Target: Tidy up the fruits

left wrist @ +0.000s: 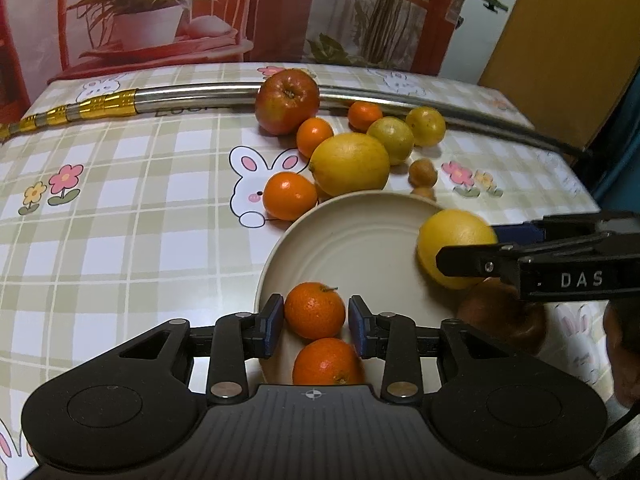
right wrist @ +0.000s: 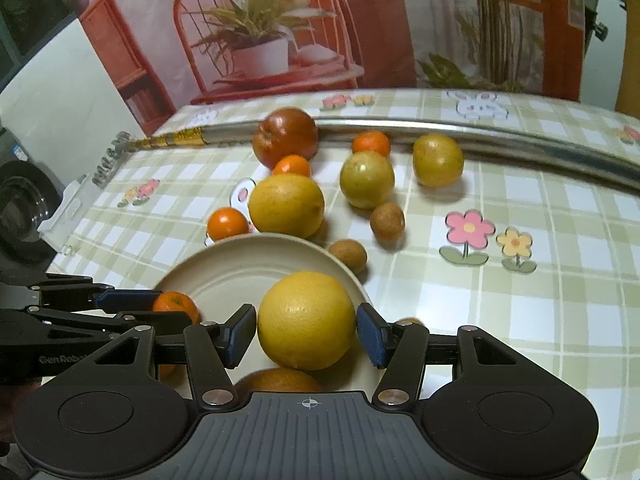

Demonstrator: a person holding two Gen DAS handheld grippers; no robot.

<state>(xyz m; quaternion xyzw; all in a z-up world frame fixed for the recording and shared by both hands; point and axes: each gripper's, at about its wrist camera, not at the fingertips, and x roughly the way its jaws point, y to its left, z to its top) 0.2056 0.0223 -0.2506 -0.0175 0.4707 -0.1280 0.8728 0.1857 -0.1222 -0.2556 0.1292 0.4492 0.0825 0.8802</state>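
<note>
Fruits are going onto the plate: we are bracketing a mandarin with the left gripper, pads just clear, and a yellow citrus with the right gripper, jaws wide. Both sit directly ahead between the fingers; remaining fruit lies beyond the plate's far rim.

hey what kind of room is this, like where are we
Probably a home dining or kitchen table: a bunny-and-flower checked tablecloth, a beige plate with loose fruit around it such as a red apple, and a printed plant curtain behind.
</note>
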